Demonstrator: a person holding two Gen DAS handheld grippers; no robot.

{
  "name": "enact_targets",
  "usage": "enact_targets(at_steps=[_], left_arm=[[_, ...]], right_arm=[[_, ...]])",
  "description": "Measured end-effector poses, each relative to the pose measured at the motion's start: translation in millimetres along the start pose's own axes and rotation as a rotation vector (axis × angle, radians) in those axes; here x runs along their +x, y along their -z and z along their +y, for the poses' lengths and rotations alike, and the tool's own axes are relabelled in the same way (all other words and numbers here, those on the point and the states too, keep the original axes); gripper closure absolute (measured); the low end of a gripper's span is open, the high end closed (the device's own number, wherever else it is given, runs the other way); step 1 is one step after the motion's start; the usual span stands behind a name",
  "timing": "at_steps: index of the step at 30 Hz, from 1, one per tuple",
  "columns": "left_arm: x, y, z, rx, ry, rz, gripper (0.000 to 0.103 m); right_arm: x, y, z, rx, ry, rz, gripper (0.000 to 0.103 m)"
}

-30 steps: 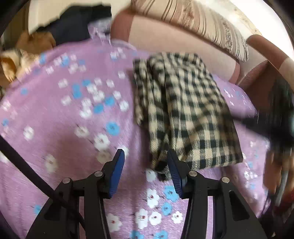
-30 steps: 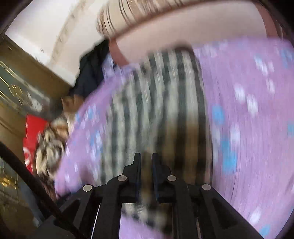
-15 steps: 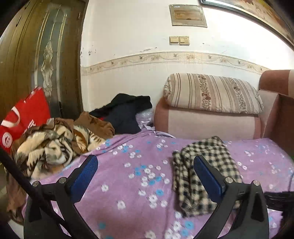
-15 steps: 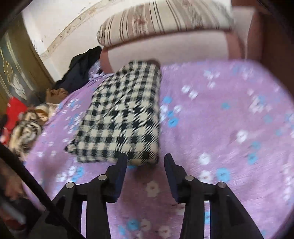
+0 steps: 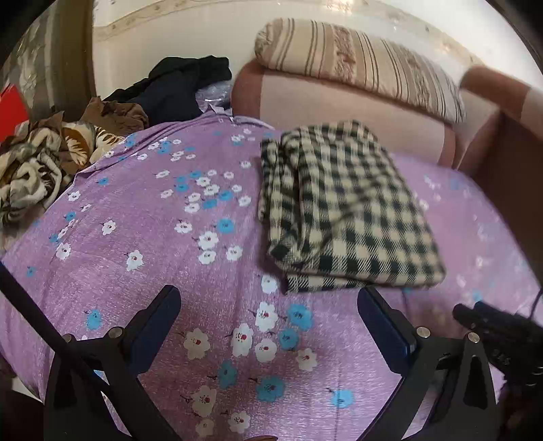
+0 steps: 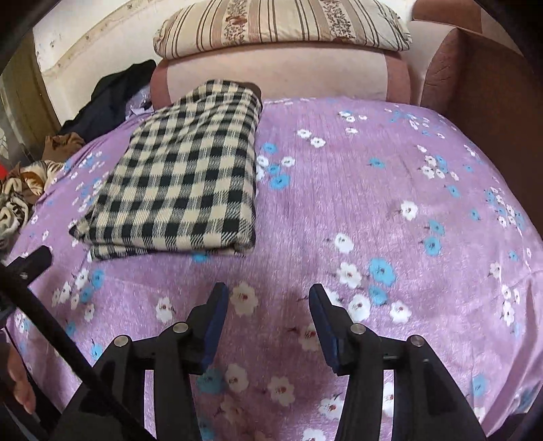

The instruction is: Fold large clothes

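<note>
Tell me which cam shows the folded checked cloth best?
Right wrist. The checked cloth lies whole and sharp there, its top face and stacked front edge plain to see. The left wrist view shows all of it too, but blurred, mostly its bunched left-side folds.

You are facing a bed whose purple flowered sheet (image 6: 390, 190) is spreading wide. A striped pillow (image 6: 281, 23) is lying on the pink headboard (image 6: 278, 74), and a cream wall (image 5: 163, 37) is rising behind.
</note>
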State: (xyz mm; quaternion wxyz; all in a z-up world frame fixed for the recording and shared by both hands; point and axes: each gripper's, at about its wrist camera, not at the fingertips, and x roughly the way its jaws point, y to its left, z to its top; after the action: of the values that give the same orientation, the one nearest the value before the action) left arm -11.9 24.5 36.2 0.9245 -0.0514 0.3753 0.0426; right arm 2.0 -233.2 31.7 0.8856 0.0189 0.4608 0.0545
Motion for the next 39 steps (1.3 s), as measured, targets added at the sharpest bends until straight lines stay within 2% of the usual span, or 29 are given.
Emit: enact_targets(at_steps=[9,15,30,36,39], left_arm=[[14.4,6.7,-8.7,0.037,-0.009,0.045,0.0],[20.2,9.8,-10.1,0.047,-0.019,0.066,0.0],[37.3,19.2,-15.9,0.092,-0.029,0.134,0.0],[55.0,27.8,-14.5,0.086,-0.032,0.217,0.0],[55.5,29.3,-14.0,0.096,-0.047,0.199,0.0]], right_arm=[[6.8,3.3,18.9,-0.106,0.051,-0.029,0.044],[18.4,3.0,17.4,-0.093,0.053,0.013,0.044],[24.2,3.5,17.2,-0.088,0.06,0.032,0.042],[25.5,2.3,16.7,-0.079,0.068,0.035,0.042],[23.3,2.9,15.9,-0.071,0.07,0.029,0.042]])
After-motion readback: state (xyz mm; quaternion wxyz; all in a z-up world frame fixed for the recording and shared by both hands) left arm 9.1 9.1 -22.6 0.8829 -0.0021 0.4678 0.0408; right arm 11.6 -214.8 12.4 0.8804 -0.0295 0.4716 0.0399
